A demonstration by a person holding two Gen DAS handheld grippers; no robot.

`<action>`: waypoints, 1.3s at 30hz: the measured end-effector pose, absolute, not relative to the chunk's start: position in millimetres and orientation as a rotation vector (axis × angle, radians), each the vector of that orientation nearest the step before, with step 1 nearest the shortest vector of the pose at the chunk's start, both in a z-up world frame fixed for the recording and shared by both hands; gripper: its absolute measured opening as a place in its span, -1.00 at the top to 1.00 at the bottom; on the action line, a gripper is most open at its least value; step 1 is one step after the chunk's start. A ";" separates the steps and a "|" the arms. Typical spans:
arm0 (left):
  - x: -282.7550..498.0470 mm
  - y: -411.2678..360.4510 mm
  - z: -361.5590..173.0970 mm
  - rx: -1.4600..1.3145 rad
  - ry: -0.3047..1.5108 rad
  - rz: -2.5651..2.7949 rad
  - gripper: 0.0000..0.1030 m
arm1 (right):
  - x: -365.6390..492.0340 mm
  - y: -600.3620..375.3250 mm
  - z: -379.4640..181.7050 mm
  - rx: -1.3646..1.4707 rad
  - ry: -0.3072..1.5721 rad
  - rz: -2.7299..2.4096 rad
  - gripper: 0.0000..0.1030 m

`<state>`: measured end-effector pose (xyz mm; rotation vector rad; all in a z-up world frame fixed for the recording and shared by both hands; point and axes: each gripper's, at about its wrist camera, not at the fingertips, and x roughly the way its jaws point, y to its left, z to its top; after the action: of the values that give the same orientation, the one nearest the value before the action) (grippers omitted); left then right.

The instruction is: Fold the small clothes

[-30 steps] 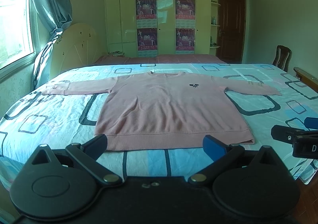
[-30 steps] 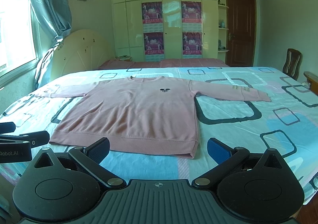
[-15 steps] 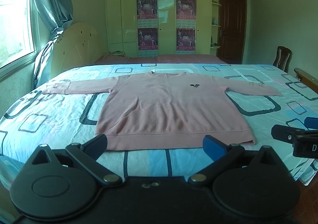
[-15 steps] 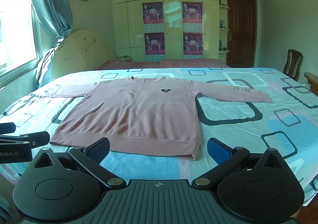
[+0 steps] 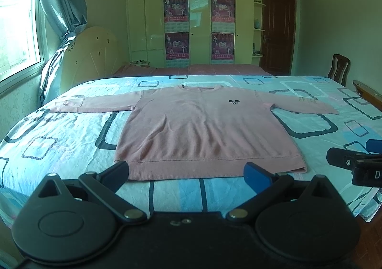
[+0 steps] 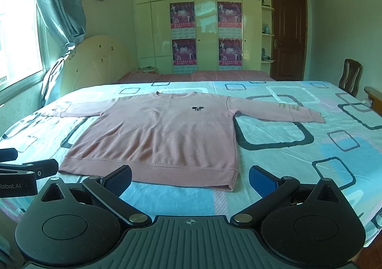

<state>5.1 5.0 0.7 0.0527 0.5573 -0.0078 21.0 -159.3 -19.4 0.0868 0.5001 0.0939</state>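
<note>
Sweater [image 5: 205, 126] lies flat on the bed [image 5: 59, 140], hem at the near edge, sleeves spread along the bed's length. Both tools — left [image 5: 191, 171], right [image 6: 189, 177] — gape wide, holding nothing. Left faces the hem's middle; right stands nearer the right hem corner.

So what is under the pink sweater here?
The pink sweater lies flat, sleeves spread, on the patterned bed sheet, which shows all around it. Whatever sits directly beneath the fabric is covered. Both grippers, left and right, are open, touching nothing.
</note>
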 end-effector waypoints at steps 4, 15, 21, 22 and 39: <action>16.6 8.1 -1.5 0.059 0.563 -0.011 -0.99 | 33.7 -161.6 -20.0 0.093 0.500 0.080 -1.00; 90.9 21.9 -12.1 0.053 0.584 -0.038 -0.99 | 103.7 -166.4 -28.3 0.100 0.528 0.013 -1.00; 145.9 28.4 -17.2 0.065 0.591 -0.074 -0.99 | 152.9 -164.2 -30.6 0.101 0.533 -0.030 -1.00; 154.0 30.1 -16.6 0.068 0.589 -0.081 -0.99 | 160.4 -163.6 -30.2 0.102 0.533 -0.039 -1.00; 250.5 57.3 -32.1 -0.018 0.655 -0.208 -0.99 | 253.7 -166.4 -34.2 0.077 0.559 -0.143 -1.00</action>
<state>250.5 57.3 -32.1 -0.0180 0.6553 -0.2084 253.7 -166.4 -34.2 0.0774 0.5594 -0.1433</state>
